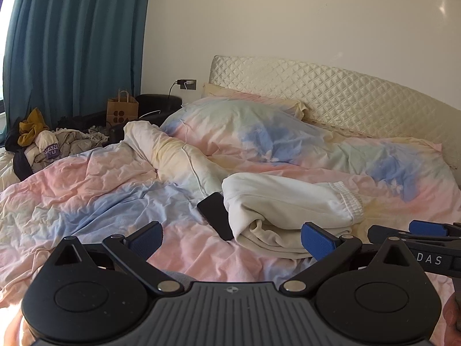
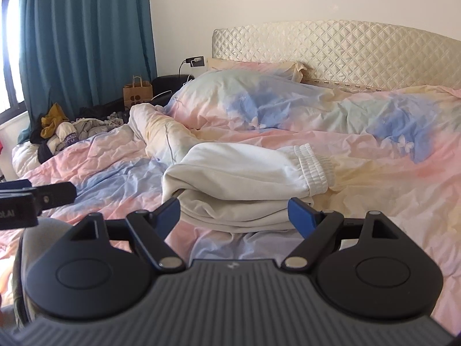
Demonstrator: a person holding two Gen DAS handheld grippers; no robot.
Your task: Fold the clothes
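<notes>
A folded cream-white garment [image 1: 288,210] [image 2: 245,184] with a ribbed cuff lies on the pastel duvet [image 1: 100,190] [image 2: 389,173]. My left gripper [image 1: 230,238] stands open just short of its near left corner, nothing between the blue pads [image 1: 145,239]. My right gripper [image 2: 234,212] is open too, its pads [image 2: 299,212] either side of the garment's near edge and not pressing on it. The right gripper [image 1: 415,235] also shows at the right edge of the left wrist view. The left gripper's finger [image 2: 54,194] shows at the left of the right wrist view.
A black phone [image 1: 216,214] lies on the duvet against the garment's left side. A heap of loose clothes [image 1: 43,141] [image 2: 60,135] sits at the far left of the bed. Behind are a paper bag [image 1: 122,109], teal curtain [image 1: 75,43] and quilted headboard [image 1: 345,95].
</notes>
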